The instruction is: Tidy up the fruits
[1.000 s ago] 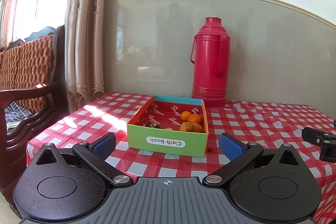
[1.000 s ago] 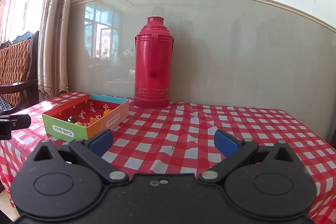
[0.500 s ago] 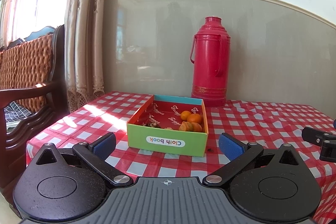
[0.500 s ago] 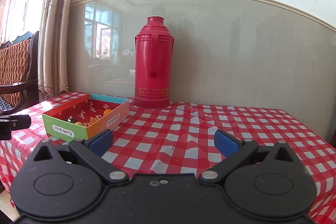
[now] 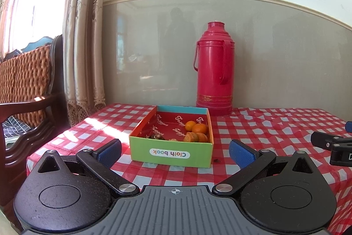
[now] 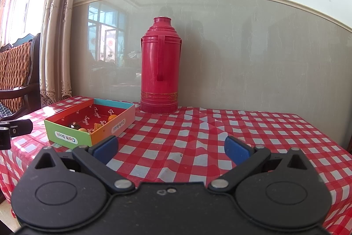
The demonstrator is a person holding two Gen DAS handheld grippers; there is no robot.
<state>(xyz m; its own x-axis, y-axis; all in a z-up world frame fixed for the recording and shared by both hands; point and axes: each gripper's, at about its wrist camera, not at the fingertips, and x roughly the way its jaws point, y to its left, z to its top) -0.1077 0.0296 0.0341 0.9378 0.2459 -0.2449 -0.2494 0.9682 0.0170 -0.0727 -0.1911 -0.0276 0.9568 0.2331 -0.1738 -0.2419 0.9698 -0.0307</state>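
A low cardboard box (image 5: 170,154) with a green front marked "Cloth book" sits on the red checked tablecloth (image 5: 264,131). Inside it lie small oranges (image 5: 199,128), an orange peeled piece (image 5: 191,137) and a dark fruit (image 5: 156,136). My left gripper (image 5: 175,150) hovers open just in front of the box, with nothing between its blue pads. The right wrist view shows the same box (image 6: 88,128) at the left. My right gripper (image 6: 171,148) is open over bare cloth, right of the box, holding nothing.
A tall red thermos (image 5: 214,72) stands against the wall behind the box; the right wrist view shows the thermos (image 6: 160,72) too. A wooden chair with a woven back (image 5: 24,80) and a curtain (image 5: 81,47) stand left of the table. Bare cloth (image 6: 242,129) stretches to the right.
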